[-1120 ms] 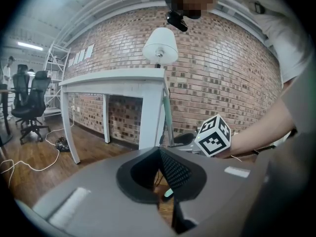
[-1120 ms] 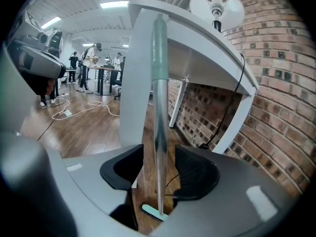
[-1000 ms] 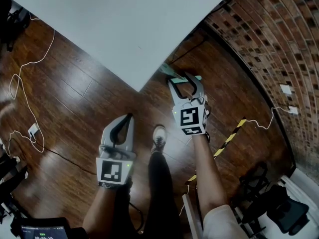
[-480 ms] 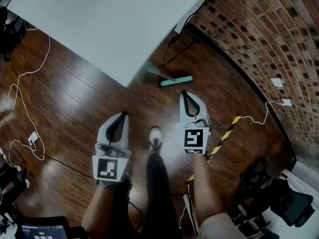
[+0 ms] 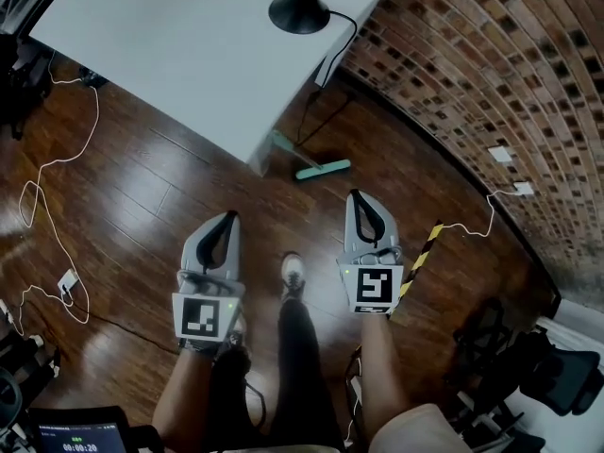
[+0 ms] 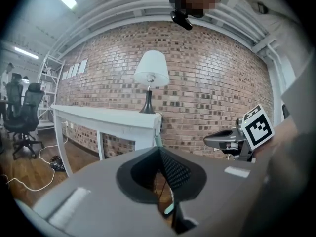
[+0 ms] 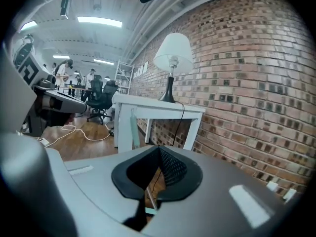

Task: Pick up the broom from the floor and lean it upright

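- Broom (image 5: 323,169) stands head-down on the floor (image 5: 170,187) at the table's (image 5: 189,55) near corner, handle tilted up against the table edge. Looks leaned already, though contact is hard to confirm.
- Left gripper (image 5: 230,217) and right gripper (image 5: 355,196) hang in front of the table, well apart from the broom. Jaws on all 2 pressed together, pinching nothing.
- Could slide. Glossy wood under the head and only 1 thin rest point at the table corner mean the handle may skate along the edge and drop.
- Might catch the lamp cable (image 5: 353,23) running off the table's right edge near the handle — a fall could tug it.
- Would need jaws spread before any re-grasp; shut like this, only a nudge is possible — likely enough to topple it.
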Motion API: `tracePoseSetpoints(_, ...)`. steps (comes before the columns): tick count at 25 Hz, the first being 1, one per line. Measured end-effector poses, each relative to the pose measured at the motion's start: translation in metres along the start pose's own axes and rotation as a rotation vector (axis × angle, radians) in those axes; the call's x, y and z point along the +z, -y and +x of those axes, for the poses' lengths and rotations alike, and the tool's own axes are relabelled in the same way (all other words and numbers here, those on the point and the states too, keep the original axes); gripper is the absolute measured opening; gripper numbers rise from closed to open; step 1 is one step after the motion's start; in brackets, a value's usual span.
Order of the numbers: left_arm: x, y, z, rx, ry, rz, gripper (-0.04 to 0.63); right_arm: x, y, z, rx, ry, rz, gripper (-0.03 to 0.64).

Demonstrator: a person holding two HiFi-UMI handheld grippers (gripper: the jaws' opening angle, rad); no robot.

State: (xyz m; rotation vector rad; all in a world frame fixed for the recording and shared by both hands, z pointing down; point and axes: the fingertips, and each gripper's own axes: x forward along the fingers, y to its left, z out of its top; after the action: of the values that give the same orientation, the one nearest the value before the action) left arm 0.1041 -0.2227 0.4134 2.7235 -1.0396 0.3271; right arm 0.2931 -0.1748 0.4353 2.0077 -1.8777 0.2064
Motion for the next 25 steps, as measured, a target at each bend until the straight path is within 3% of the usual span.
tracePoseSetpoints(6, 0.075, 0.0, -0.038, -0.039, 0.105, 0.051, 0.002, 0.071, 0.003, -0.06, -0.089, 0.069, 0.004, 0.012)
tracePoseSetpoints(16, 0.205, 0.032, -0.163, -0.167, 0.272, 0.139, 0.002, 0.201, -0.019, -0.224, -0.264, 0.219, -0.001, 0.012)
tracePoseSetpoints(25, 0.278, 0.068, -0.244, -0.214, 0.362, 0.172, 0.002, 0.265, -0.036, -0.344, -0.325, 0.272, 0.016, 0.012)
